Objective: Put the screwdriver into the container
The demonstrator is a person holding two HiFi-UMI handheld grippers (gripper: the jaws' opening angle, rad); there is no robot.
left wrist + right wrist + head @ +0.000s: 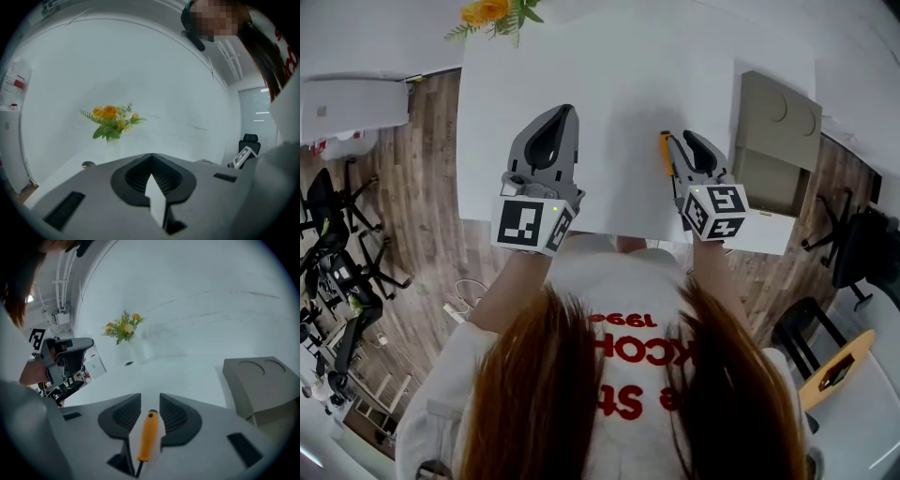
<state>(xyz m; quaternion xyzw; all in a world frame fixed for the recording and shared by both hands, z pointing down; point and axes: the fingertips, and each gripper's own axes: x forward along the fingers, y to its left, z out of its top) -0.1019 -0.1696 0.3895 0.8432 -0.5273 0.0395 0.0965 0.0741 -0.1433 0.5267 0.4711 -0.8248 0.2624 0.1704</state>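
Right tongs (149,398) stand apart, astride the screwdriver (149,434), pads clear of its orange handle. It appears to lie on the bench (619,84), outside the container (773,141). Left tongs (563,112) are together, empty. Risk: closing off-centre on the round handle may roll it aside.
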